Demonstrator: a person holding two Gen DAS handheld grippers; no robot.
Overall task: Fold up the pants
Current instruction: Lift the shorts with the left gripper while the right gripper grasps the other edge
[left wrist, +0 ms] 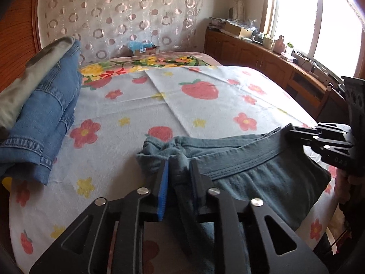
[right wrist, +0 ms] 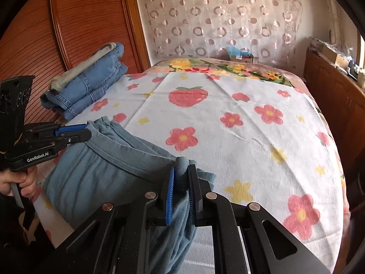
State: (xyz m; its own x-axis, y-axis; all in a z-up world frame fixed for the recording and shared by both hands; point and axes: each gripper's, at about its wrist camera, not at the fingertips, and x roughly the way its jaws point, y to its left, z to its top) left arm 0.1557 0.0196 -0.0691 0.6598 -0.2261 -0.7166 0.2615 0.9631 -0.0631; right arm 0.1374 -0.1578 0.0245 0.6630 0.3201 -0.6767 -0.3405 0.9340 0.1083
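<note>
**Both grippers clamped on the pants' waistband**

Left gripper (left wrist: 179,159) carries the one clear label, white lettering "GenRobot.AI" on its black body in the right wrist view; the right gripper (right wrist: 182,166) shows small raised characters on its side in the left view, too faint to read. A hand (right wrist: 16,181) grips the left handle.

Around them: a bed (right wrist: 228,125) with a strawberry-and-flower sheet, a stack of folded jeans (left wrist: 45,118) with a grey garment on top at the far left edge, a cardboard box (left wrist: 146,49) beyond the bed by the circle-patterned curtain (left wrist: 118,16), and a wooden cabinet (left wrist: 262,57) cluttered under the bright window.

Nothing lies between the grippers and the sheet ahead. The pants (left wrist: 262,166), grey-blue, lie at the bed's near edge, waistband stretched between both grippers. Each pair of jaws is nearly together, pinching bunched waistband cloth, one at each end.
</note>
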